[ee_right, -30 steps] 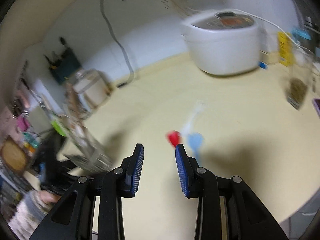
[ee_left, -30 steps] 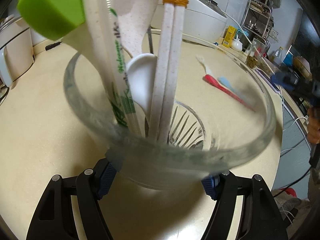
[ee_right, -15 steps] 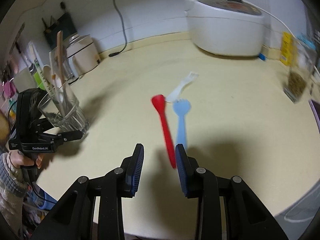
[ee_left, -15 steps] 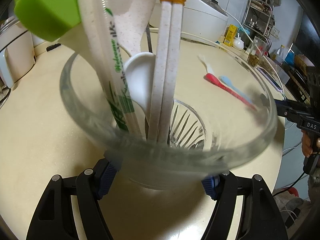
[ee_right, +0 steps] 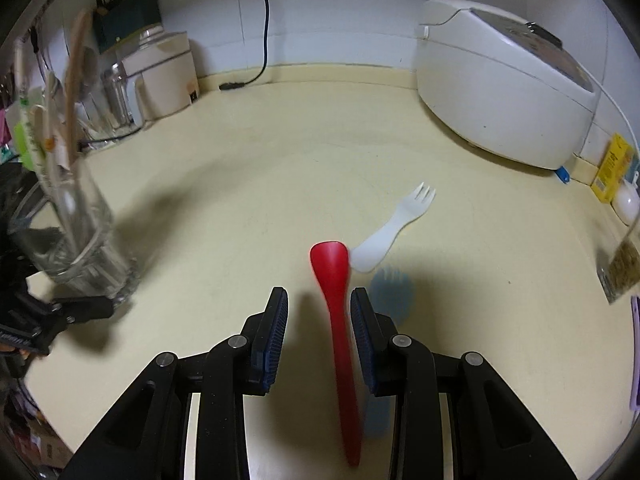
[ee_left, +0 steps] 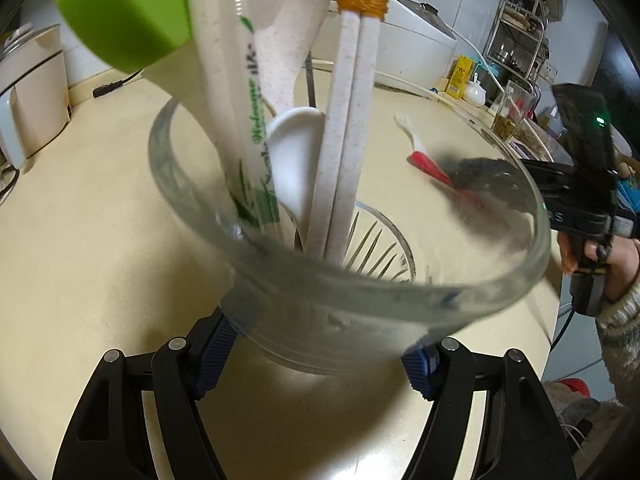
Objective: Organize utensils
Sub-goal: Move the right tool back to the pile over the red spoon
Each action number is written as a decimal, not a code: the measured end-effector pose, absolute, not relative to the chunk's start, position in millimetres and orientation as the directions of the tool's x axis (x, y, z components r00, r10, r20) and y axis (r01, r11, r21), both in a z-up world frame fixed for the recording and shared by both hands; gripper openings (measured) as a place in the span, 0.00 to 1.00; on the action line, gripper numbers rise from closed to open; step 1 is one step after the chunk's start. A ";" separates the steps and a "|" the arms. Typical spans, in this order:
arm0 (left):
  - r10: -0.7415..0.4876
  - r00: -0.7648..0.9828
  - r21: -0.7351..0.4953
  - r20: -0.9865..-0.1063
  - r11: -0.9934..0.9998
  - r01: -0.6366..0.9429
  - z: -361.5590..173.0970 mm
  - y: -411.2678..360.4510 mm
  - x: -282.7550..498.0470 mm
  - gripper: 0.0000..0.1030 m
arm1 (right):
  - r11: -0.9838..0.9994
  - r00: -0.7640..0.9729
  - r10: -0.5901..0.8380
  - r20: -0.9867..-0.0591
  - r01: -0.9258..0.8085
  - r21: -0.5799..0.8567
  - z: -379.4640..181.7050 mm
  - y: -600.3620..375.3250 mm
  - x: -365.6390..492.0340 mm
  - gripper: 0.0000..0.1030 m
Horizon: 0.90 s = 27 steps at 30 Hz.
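My left gripper (ee_left: 320, 350) is shut on a clear glass cup (ee_left: 360, 312) that holds chopsticks (ee_left: 352, 120), a white spoon (ee_left: 296, 148), a speckled scoop and a green-capped tool (ee_left: 128, 20). The cup also shows in the right wrist view (ee_right: 76, 240) at the far left. My right gripper (ee_right: 319, 332) is open, low over the counter, with a red spoon (ee_right: 338, 320) lying between its fingers. A blue spork (ee_right: 390, 292) lies just right of it, partly hidden by the right finger. A white spork (ee_right: 394, 228) lies beyond.
A white rice cooker (ee_right: 504, 92) stands at the back right. A beige appliance (ee_right: 160, 76) and a black cable (ee_right: 262, 20) are at the back left. A yellow box (ee_right: 614, 168) and a glass jar (ee_right: 622, 268) stand at the right edge.
My right gripper has moved forward and down, so that the red spoon now lies between its open fingers. The left gripper keeps hold of the cup and has shifted slightly.
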<state>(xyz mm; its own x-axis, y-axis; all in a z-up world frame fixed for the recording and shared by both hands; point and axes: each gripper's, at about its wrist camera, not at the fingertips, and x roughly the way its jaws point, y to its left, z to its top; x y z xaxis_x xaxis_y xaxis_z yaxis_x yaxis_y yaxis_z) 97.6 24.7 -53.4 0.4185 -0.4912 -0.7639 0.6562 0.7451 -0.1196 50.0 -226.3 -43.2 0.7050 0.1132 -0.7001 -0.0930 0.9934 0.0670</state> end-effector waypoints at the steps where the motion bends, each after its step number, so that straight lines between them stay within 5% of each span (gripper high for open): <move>1: -0.490 0.419 -0.118 -0.764 0.745 0.656 -53.3 24.6 97.3 0.73 | 0.993 0.698 0.113 -0.707 -0.095 0.066 -45.4 -226.5 53.9 0.26; 7: -0.496 0.415 -0.127 -0.762 0.744 0.656 -53.1 24.5 97.2 0.73 | 0.992 0.668 0.123 -0.734 -0.108 0.068 -53.3 -224.0 55.7 0.17; 15: -0.488 0.420 -0.114 -0.765 0.745 0.657 -53.5 25.0 95.4 0.73 | 0.972 0.653 0.217 -0.726 -0.211 0.102 -52.7 -203.5 36.3 0.17; 17: -0.488 0.420 -0.115 -0.765 0.745 0.657 -53.5 25.1 95.5 0.73 | 0.975 0.665 0.203 -0.719 -0.207 0.084 -49.9 -201.5 35.8 0.19; 19: -0.488 0.420 -0.115 -0.765 0.745 0.657 -53.5 25.2 95.4 0.73 | 0.978 0.662 0.185 -0.727 -0.197 0.069 -50.0 -201.4 39.5 0.33; 27: -0.491 0.418 -0.119 -0.764 0.745 0.656 -53.6 24.4 95.8 0.73 | 0.979 0.649 0.161 -0.744 -0.200 0.037 -53.8 -191.6 65.4 0.35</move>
<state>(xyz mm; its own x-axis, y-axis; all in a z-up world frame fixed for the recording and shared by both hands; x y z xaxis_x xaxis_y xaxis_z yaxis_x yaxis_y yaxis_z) 95.8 24.4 -53.6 0.4184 -0.4908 -0.7642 0.6563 0.7450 -0.1191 65.4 -191.6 -53.8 0.6490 0.1606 -0.7436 -0.2004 0.9790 0.0365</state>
